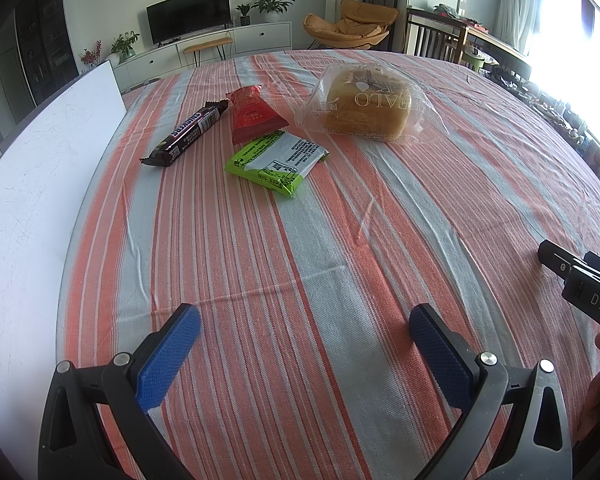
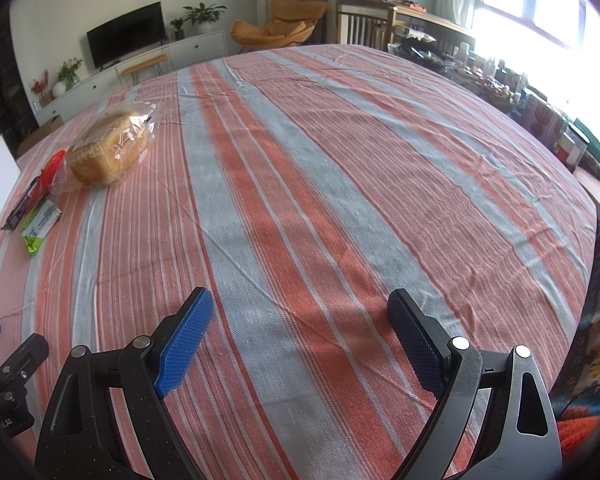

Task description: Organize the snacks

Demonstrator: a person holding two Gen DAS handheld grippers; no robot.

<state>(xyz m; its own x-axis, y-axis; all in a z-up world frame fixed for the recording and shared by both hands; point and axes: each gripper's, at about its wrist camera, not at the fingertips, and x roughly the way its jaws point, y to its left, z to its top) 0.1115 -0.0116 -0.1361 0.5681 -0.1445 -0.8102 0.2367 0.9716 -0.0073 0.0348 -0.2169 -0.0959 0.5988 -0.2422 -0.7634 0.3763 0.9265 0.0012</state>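
Several snacks lie on the striped tablecloth [image 1: 340, 240] ahead of my left gripper [image 1: 304, 316], which is open and empty. They are a dark chocolate bar [image 1: 188, 133], a red packet [image 1: 252, 114], a green packet [image 1: 275, 162] and a loaf of bread in a clear bag [image 1: 366, 105]. My right gripper [image 2: 300, 300] is open and empty over bare cloth. In its view the bread [image 2: 108, 145], red packet [image 2: 52, 172], chocolate bar [image 2: 22, 204] and green packet [image 2: 40, 224] lie far to the left.
A white board [image 1: 40, 184] lies along the table's left side. The right gripper's body [image 1: 580, 280] shows at the right edge of the left wrist view. Chairs, a TV cabinet and cluttered shelves stand beyond the table.
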